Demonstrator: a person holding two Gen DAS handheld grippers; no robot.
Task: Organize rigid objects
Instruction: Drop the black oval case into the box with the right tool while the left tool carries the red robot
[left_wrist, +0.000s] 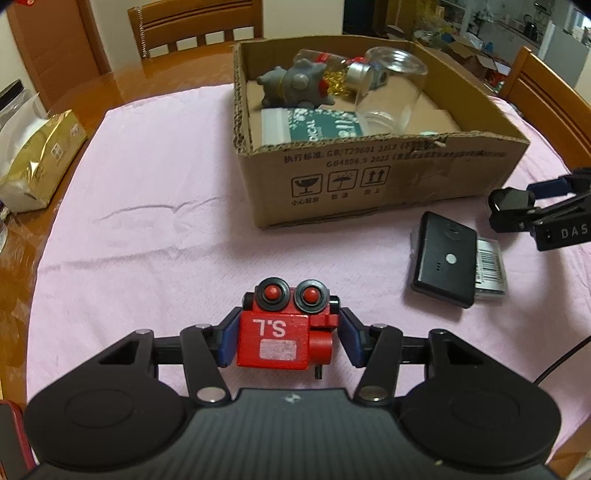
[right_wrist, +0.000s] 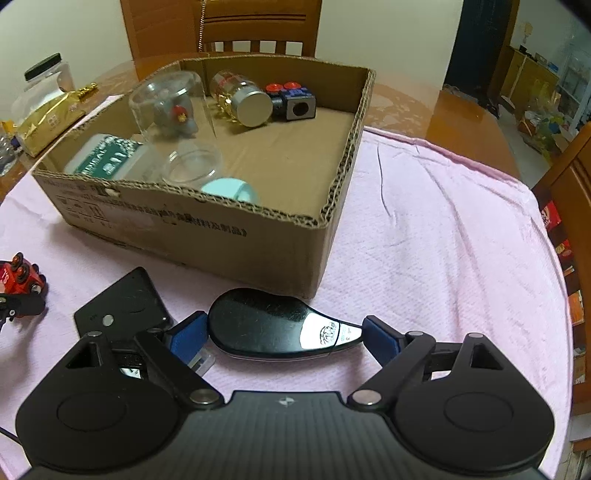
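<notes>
My left gripper (left_wrist: 286, 341) has its blue pads around a red wooden toy train block (left_wrist: 284, 332) marked "S.L" on the pink cloth; the left pad touches it, the right pad sits close beside it. The train also shows in the right wrist view (right_wrist: 22, 277). My right gripper (right_wrist: 284, 338) is open around a glossy black mouse-shaped object (right_wrist: 273, 328) lying on the cloth just in front of the cardboard box (right_wrist: 258, 236). The right gripper's fingers also show in the left wrist view (left_wrist: 517, 210). A flat black device (left_wrist: 443, 258) lies between the grippers.
The box (left_wrist: 369, 177) holds a grey spiky toy (left_wrist: 295, 85), a clear glass (left_wrist: 395, 88), a small jar (right_wrist: 240, 98), a blue block (right_wrist: 291, 101) and a teal packet (left_wrist: 314, 125). A gold bag (left_wrist: 37, 162) lies at left. Wooden chairs stand behind the table.
</notes>
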